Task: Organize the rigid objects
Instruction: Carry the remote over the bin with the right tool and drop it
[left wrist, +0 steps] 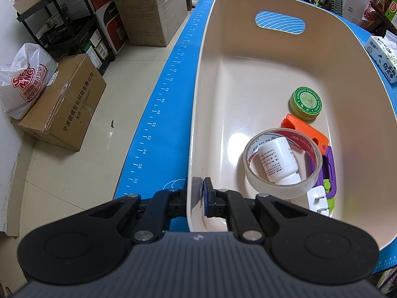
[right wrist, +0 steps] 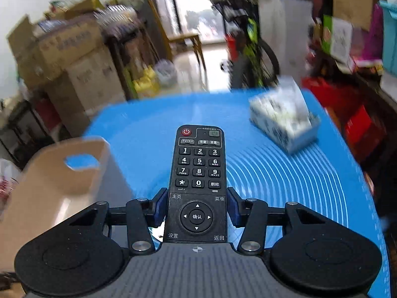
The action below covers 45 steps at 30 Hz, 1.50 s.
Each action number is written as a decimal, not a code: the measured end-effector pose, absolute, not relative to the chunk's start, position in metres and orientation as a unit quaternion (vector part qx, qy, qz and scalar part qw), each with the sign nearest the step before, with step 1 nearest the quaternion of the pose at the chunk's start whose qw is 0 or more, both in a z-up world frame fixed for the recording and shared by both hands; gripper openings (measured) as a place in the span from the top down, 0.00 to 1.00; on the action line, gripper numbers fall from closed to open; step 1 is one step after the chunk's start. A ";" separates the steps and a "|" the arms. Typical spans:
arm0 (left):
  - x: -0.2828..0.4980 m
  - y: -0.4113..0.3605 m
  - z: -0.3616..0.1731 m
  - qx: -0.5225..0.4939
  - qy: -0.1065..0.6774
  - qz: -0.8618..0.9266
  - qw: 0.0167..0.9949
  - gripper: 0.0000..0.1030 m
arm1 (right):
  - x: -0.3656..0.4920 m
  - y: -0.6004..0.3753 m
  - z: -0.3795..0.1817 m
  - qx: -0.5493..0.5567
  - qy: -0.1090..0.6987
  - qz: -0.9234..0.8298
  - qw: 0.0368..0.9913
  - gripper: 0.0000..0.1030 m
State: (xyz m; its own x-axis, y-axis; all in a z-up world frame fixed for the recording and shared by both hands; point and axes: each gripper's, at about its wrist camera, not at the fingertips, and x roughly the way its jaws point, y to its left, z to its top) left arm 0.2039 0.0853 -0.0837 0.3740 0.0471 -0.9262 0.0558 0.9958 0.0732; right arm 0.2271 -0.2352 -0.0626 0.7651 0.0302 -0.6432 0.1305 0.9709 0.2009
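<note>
My left gripper (left wrist: 201, 182) is shut on the near-left rim of the beige tub (left wrist: 198, 114). In the tub lie a green round tin (left wrist: 305, 103), an orange piece (left wrist: 306, 130), a purple piece (left wrist: 330, 166), a roll of clear tape (left wrist: 282, 160) with a white bottle (left wrist: 278, 161) inside its ring, and a white plug (left wrist: 318, 200). My right gripper (right wrist: 196, 200) is shut on a black remote control (right wrist: 198, 171), its pads pressing both long sides. The remote hangs above the blue mat (right wrist: 285, 173), buttons up, pointing away. The tub (right wrist: 57, 181) shows at the left of that view.
A tissue box (right wrist: 285, 121) stands on the mat at the back right, also at the right edge as tissue box (left wrist: 383, 57). Cardboard boxes (left wrist: 64, 109), a black shelf (left wrist: 62, 19) and a plastic bag (left wrist: 24, 79) crowd the floor left of the table. A bicycle (right wrist: 253, 49) stands behind.
</note>
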 end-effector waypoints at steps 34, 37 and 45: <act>0.203 0.085 -0.084 0.054 0.558 0.000 0.828 0.90 | 0.230 -0.073 -0.086 -0.013 0.423 0.144 0.895 0.46; 0.202 0.085 -0.084 0.054 0.558 0.001 0.828 0.90 | 0.229 -0.072 -0.087 -0.012 0.420 0.147 0.895 0.46; 0.201 0.084 -0.083 0.056 0.559 0.003 0.827 0.90 | 0.228 -0.084 -0.078 0.017 0.410 0.158 0.898 0.30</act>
